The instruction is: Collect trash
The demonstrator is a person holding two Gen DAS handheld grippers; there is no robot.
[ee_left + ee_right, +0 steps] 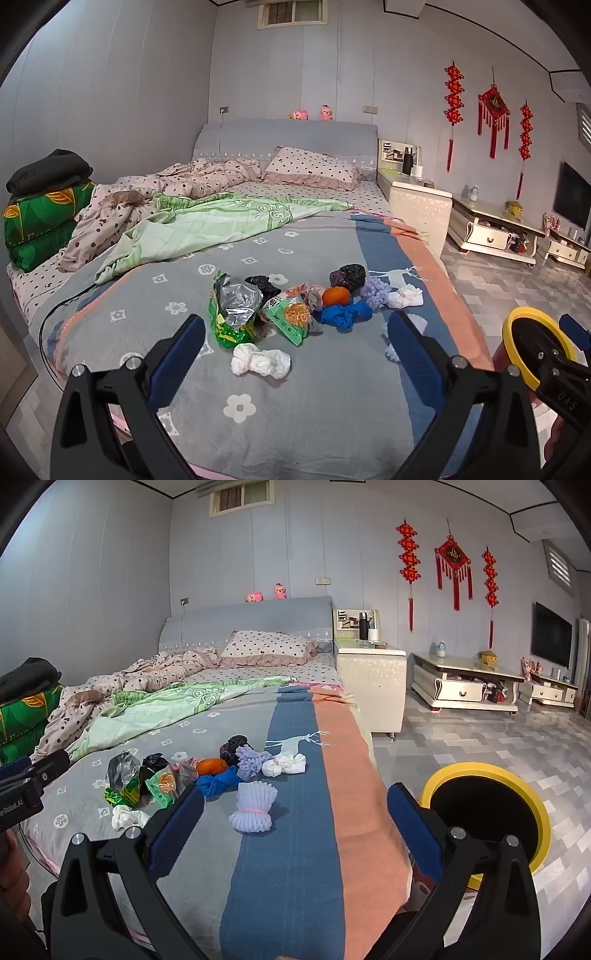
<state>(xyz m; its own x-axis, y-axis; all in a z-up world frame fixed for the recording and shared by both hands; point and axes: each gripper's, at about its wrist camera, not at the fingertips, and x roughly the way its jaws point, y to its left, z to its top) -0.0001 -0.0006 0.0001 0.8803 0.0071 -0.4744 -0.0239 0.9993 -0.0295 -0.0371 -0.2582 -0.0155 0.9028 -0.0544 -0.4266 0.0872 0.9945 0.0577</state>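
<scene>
A pile of trash lies on the grey bedspread [295, 398]: a green foil snack bag [232, 314], a crumpled white tissue [260, 362], a green noodle wrapper [291, 317], an orange ball [335, 295], a blue wad [345, 314] and black bags [347, 276]. A purple foam net [255, 806] lies nearest my right gripper. My left gripper [295, 339] is open and empty, hovering just short of the pile. My right gripper [295, 812] is open and empty above the bed's blue stripe. A yellow-rimmed bin [487, 812] stands on the floor right of the bed.
Rumpled quilts [221, 221] and a pillow [314, 166] fill the far bed. A white nightstand [373, 679] and a low TV cabinet [465, 690] stand to the right. Folded green bedding [40, 225] is stacked at left. The tiled floor [498, 746] is open.
</scene>
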